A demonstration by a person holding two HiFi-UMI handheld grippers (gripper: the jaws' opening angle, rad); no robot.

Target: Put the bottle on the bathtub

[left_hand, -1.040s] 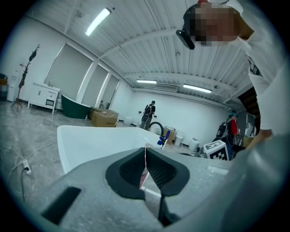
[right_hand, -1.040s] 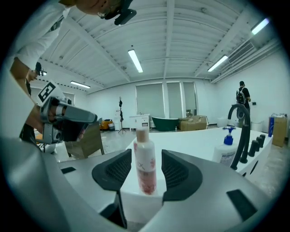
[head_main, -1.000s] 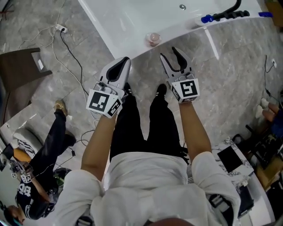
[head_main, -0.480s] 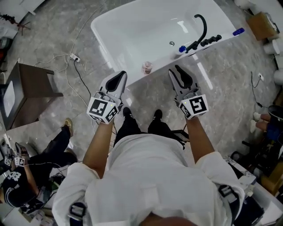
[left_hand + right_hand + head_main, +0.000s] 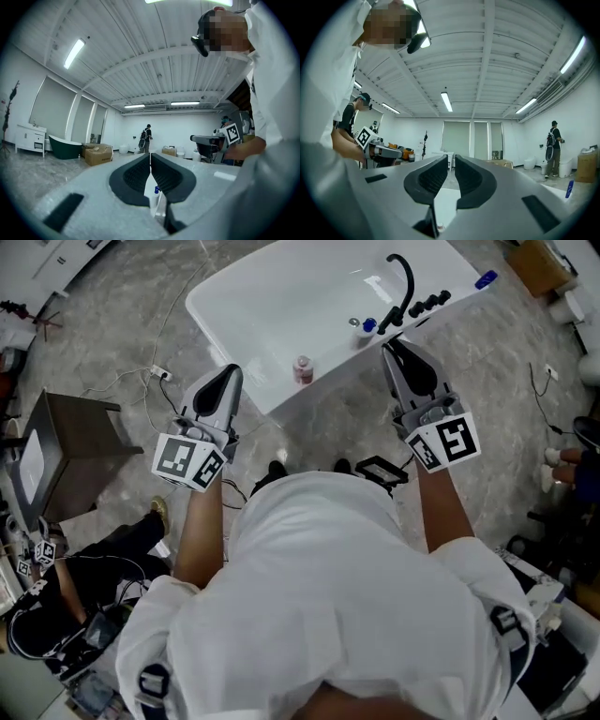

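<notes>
**Backed off from the tub, bottle left on its rim**
The bathtub (image 5: 281,296) lies farther from the person than a second ago. The left hand-held gripper (image 5: 225,376) and the right hand-held gripper (image 5: 394,348) have both lifted well clear of it, each clenched on nothing. A second ago the right one's jaws stood apart on either side of the bottle (image 5: 302,369). The bottle now stands upright and alone on the tub's near rim, where the task wants it.

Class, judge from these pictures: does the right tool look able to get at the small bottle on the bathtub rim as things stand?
Probably yes. The bottle stands alone on the bathtub rim, with nothing between it and the right tool, though its nearly closed jaws must open first.
</notes>
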